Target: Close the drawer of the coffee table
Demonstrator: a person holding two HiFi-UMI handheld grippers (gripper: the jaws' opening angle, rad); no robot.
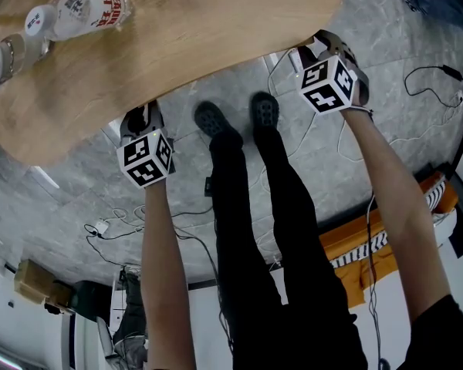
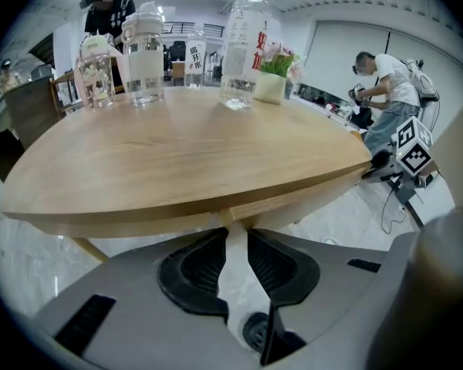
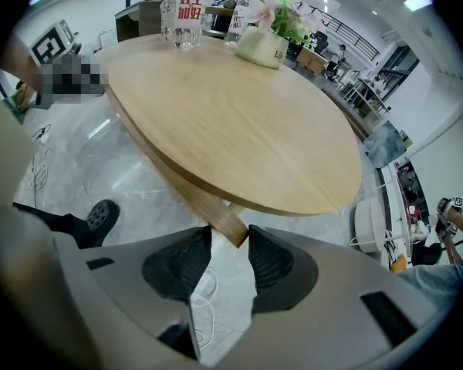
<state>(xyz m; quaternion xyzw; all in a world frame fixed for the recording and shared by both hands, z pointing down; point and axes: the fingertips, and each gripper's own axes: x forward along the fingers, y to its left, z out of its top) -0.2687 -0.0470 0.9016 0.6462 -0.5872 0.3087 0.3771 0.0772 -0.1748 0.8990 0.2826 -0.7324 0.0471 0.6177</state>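
The light wooden coffee table [image 1: 177, 29] fills the upper left of the head view. Its drawer front [image 2: 309, 195] is a wooden strip under the top's near edge, running from one gripper to the other. My left gripper [image 1: 139, 118] sits at the strip's left end, and its narrow-set tips [image 2: 233, 230] pinch that end. My right gripper [image 1: 316, 48] holds the other end: the strip's cut end [image 3: 230, 233] is clamped between its fingertips [image 3: 230, 237]. The drawer's box is hidden under the tabletop [image 3: 239, 114].
Water bottles [image 1: 85, 12] and a glass jar [image 2: 144, 52] stand at the table's far side, with a flower pot [image 3: 266, 45]. My shoes [image 1: 212, 122] stand between the grippers on grey marble floor. Cables [image 1: 440, 91] trail about. Another person [image 2: 386, 91] works behind.
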